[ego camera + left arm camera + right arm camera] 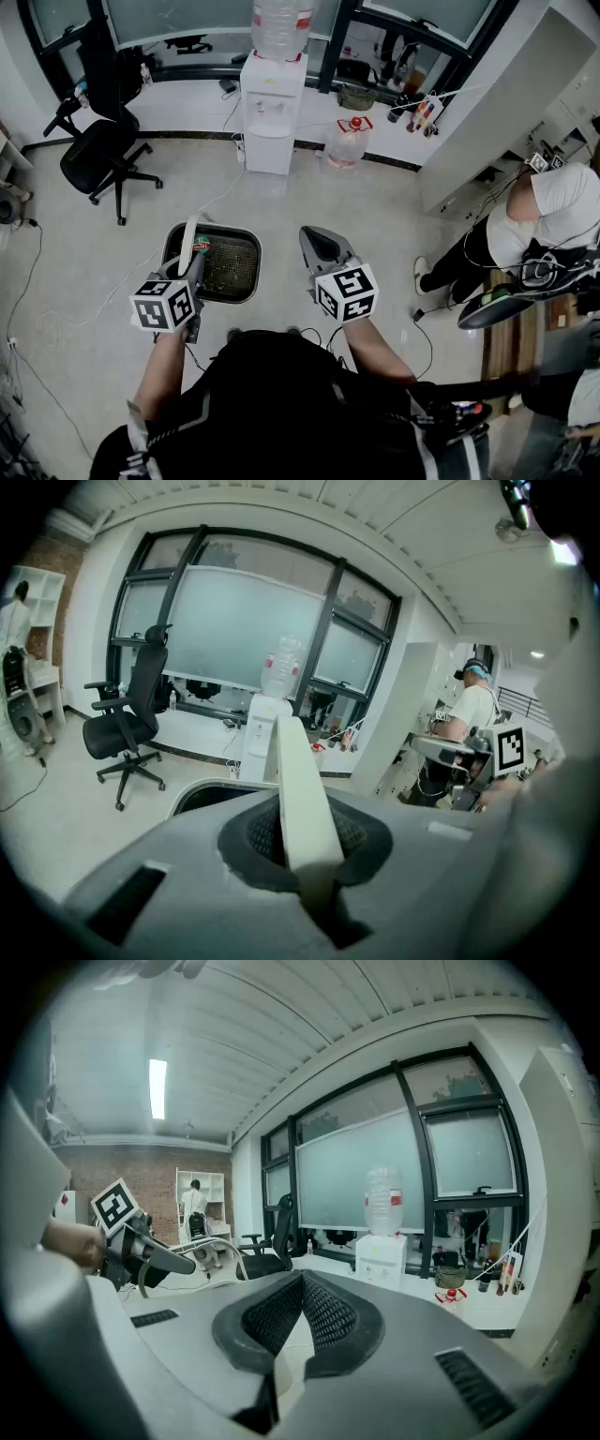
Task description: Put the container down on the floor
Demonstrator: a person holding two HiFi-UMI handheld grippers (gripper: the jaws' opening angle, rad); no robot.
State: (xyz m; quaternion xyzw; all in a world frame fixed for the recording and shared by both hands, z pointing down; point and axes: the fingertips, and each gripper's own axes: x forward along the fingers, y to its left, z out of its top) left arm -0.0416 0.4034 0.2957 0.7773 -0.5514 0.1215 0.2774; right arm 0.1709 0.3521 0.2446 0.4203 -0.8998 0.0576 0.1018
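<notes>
While pinching the white handle with the left gripper, jaws nearly together on it — holds the dark container out in front, over the pale floor, short of the water dispenser; right gripper alongside — closed, empty.

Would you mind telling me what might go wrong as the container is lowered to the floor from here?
1. The container is held only by its thin white handle, pinched in the left gripper; it may swing or tip on touchdown.
2. The right gripper is shut and apart from it, so nothing steadies the other side.
3. A white cable crosses the floor just beyond it; the base could land on that and rock.
</notes>
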